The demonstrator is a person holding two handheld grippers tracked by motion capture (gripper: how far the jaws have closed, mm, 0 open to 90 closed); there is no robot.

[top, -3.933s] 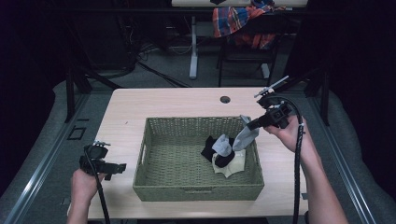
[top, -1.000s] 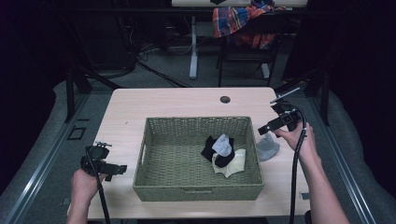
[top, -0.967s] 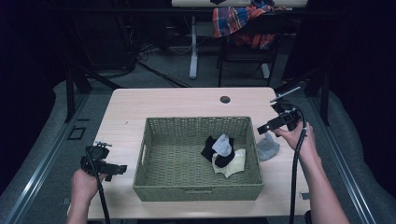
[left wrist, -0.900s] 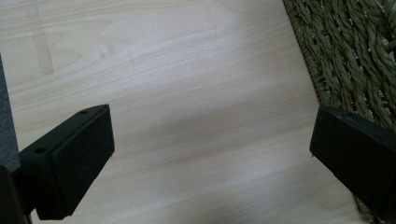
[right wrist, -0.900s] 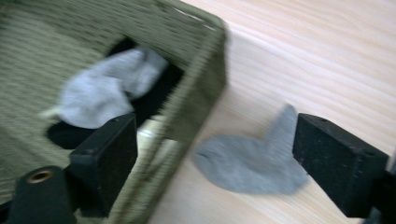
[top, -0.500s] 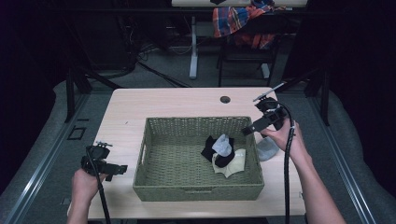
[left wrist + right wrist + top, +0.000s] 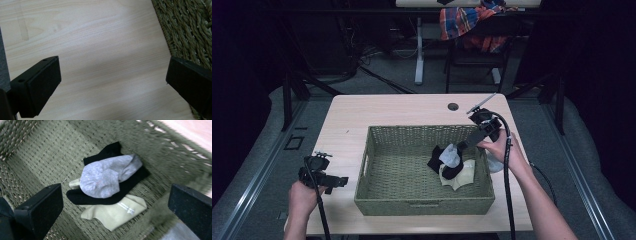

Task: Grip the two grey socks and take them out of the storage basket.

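The table carries a woven basket, and a pile of socks sits at the basket's right side — grey sock on a black sock on a beige sock. The right gripper hovers over the pile, its jaws having just opened wide, nothing between them. The left gripper rests apart by the basket's left wall, jaws spread and empty. Likely risk — a deep bite lifts two socks at once, or a jaw catches the rim.
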